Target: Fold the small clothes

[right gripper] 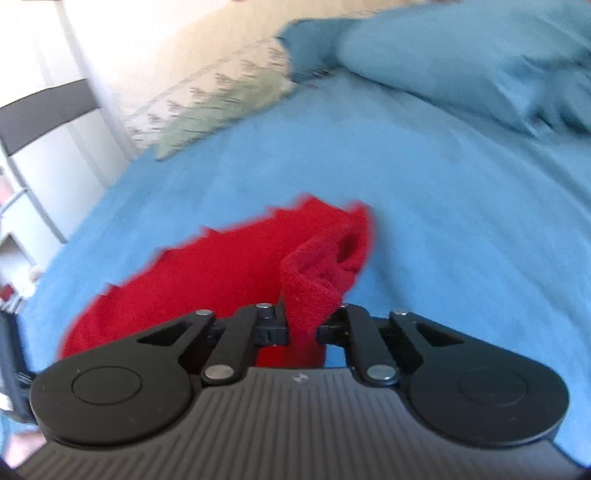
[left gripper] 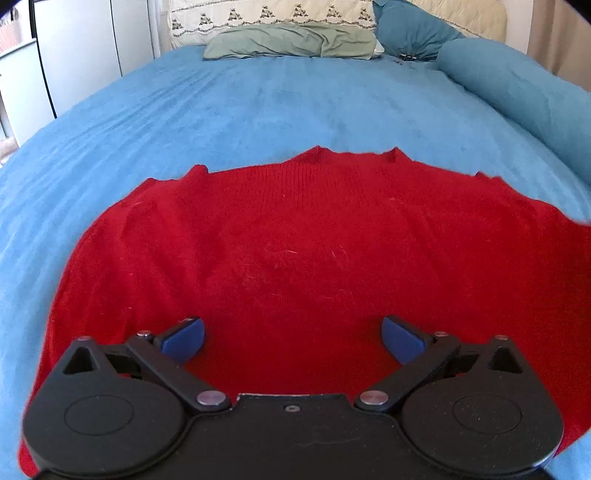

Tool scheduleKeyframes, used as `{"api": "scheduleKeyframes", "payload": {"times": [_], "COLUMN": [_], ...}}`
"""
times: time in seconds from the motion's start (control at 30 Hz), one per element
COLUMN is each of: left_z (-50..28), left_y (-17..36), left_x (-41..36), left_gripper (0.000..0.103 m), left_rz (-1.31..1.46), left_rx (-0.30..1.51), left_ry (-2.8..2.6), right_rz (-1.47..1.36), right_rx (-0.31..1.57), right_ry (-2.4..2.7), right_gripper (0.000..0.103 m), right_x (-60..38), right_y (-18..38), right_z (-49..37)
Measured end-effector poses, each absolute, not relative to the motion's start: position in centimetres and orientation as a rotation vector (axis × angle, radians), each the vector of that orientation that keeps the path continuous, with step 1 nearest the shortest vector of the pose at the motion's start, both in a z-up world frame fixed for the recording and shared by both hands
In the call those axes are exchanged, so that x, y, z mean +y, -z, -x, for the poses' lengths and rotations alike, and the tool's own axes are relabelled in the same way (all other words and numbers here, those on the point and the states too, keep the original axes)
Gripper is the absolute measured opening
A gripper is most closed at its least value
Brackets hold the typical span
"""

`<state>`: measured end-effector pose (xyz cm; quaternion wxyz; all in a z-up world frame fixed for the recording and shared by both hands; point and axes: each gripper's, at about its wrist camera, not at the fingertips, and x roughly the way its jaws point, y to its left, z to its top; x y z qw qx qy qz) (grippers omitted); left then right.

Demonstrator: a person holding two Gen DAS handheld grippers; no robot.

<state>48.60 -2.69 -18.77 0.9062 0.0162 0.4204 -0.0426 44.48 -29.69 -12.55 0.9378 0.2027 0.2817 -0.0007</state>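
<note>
On blue bed [left gripper: 258,110] | red sweater [left gripper: 295,240] flat, collar toward pillows [left gripper: 291,44] | left gripper [left gripper: 292,338] apart | right gripper [right gripper: 303,328] clamped on sweater edge

- sweater [left gripper: 295,236]: plain bright red, ribbed knit at the neck
- bed cover [left gripper: 258,107]: solid blue
- pillow [left gripper: 291,44]: pale green
- cushion [left gripper: 269,14]: cream with a dark stitched motif
- left tool [left gripper: 293,338]: black with blue pads [left gripper: 184,338]
- right tool [right gripper: 303,330]: black

- The left gripper [left gripper: 291,338] is hanging low with its blue-padded fingers [left gripper: 184,339] spread wide, gripping nothing.
- The right gripper [right gripper: 303,328] is pinching a bunched fold of the red sweater [right gripper: 306,295] between closed jaws.
</note>
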Motion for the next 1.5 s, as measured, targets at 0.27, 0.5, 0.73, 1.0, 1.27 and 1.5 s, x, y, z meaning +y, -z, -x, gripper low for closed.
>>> {"api": "scheduleKeyframes", "payload": {"times": [0.27, 0.5, 0.73, 1.0, 1.27, 1.5], "left_z": [-45.5, -41.4, -39.2, -37.1, -40.6, -42.4], "left_y": [16.3, 18.3, 18.5, 15.6, 15.9, 17.0], "left_x": [6.9, 14.0, 15.6, 14.3, 13.6, 14.3], "left_gripper": [0.103, 0.103, 0.103, 0.102, 0.065, 0.010], "left_rz": [-0.012, 0.004, 0.059, 0.145, 0.269, 0.364], "left_rx": [0.815, 0.836, 0.806, 0.710, 0.749, 0.818], "left_ry": [0.009, -0.029, 0.027, 0.249, 0.202, 0.151], "right_rz": [-0.226, 0.048, 0.063, -0.018, -0.005, 0.032], "right_rx": [0.567, 0.779, 0.663, 0.550, 0.678, 0.681], "right_ry": [-0.482, -0.714, -0.707, -0.480, -0.347, -0.215], "right_gripper": [0.023, 0.022, 0.102, 0.103, 0.103, 0.101], "right_x": [-13.7, -0.7, -2.3, -12.8, -14.2, -11.2], "right_y": [6.0, 14.0, 12.8, 10.7, 17.0, 20.3], "right_z": [-49.7, -50.9, -49.0, -43.7, -39.5, -40.2]}}
